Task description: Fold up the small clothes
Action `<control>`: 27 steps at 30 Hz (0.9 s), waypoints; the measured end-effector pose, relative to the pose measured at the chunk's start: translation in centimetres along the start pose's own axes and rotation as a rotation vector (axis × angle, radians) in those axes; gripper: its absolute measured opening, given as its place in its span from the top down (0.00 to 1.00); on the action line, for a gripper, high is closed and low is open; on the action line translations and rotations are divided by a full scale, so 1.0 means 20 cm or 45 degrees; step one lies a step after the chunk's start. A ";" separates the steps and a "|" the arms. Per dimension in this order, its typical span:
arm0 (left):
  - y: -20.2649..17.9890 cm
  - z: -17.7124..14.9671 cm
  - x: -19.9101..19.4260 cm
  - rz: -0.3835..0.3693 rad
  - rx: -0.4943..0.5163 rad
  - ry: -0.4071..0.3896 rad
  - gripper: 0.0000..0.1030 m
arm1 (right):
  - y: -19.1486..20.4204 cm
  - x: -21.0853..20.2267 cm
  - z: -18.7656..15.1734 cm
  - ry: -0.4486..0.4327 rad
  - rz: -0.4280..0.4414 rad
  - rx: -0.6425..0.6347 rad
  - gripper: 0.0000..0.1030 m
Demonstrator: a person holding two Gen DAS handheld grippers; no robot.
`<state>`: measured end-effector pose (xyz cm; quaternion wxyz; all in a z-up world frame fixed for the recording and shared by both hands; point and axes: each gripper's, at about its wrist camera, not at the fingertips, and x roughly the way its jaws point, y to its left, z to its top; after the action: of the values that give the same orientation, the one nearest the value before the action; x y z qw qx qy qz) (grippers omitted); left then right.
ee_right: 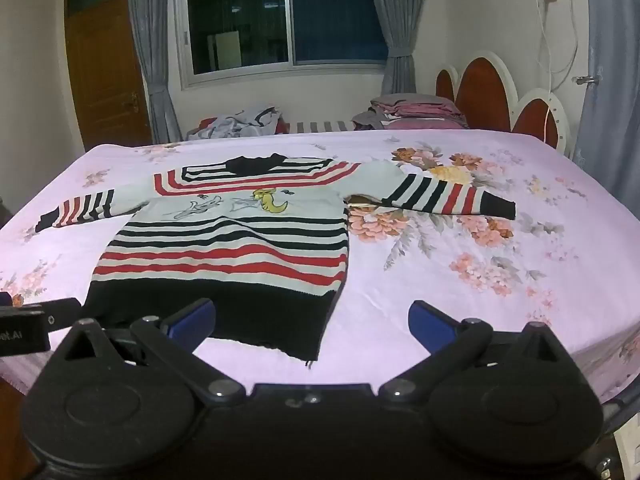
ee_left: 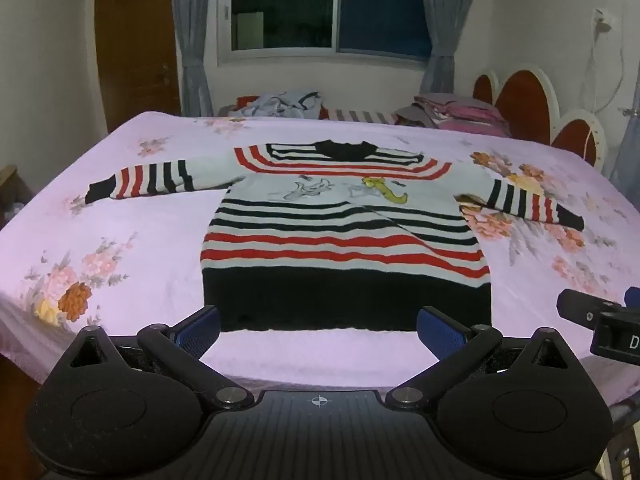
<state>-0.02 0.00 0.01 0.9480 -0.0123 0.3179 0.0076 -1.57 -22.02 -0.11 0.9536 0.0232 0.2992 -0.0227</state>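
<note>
- Sweater point(ee_left: 344, 220) is lying flat on the bed point(ee_left: 120, 216), front up, both sleeves spread out sideways, collar pointing away from me toward the window. Laid out like this, I'm guessing so every edge is reachable before the first fold.
- Black hem point(ee_left: 348, 300) is sitting nearest to me, close to the bed's front edge. That's the natural start point for grabbing.
- Left sleeve point(ee_left: 148, 178) is lying nearly straight; right sleeve point(ee_right: 452, 196) is angling slightly toward me, with a small lift near the armpit.
- I'm holding the left claw point(ee_left: 318, 330) just in front of the hem, fingers spread wide, nothing between them. Blue pads point(ee_left: 200, 330) are straddling the hem's width in view, not touching cloth as far as I can tell.
- Right claw point(ee_right: 312, 326) is also spread wide and carrying nothing. It's hovering off the hem's right corner, where a loose thread is hanging.
- Both claws are pointing forward along the bed, roughly level and side by side; each one is showing at the edge of the other's view.
- Judging: folding isn't started yet. Next move probably needs a pinch on a sleeve cuff or a hem corner.
- Risk: knit is soft, so a shallow pinch could be catching only the top layer.
- Far end: a loose clothes heap point(ee_right: 240, 120) and a folded stack point(ee_right: 412, 110), well apart from the sweater.
</note>
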 end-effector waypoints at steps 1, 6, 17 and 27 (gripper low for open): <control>0.00 0.00 0.00 0.005 0.000 -0.005 0.00 | 0.00 0.00 0.00 0.000 0.001 0.001 0.00; -0.01 0.01 -0.01 0.029 0.034 0.015 0.00 | 0.00 0.00 0.01 0.001 0.001 0.001 0.00; 0.03 0.00 -0.02 0.029 0.021 0.025 0.00 | 0.01 -0.01 0.01 -0.008 0.015 0.003 0.00; 0.06 0.00 -0.04 0.044 0.013 0.010 0.00 | 0.03 -0.03 0.02 -0.007 0.035 -0.008 0.00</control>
<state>-0.65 1.18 0.53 0.9466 -0.0021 0.3217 0.0224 -1.79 -21.40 0.53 0.9547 0.0244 0.2964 -0.0087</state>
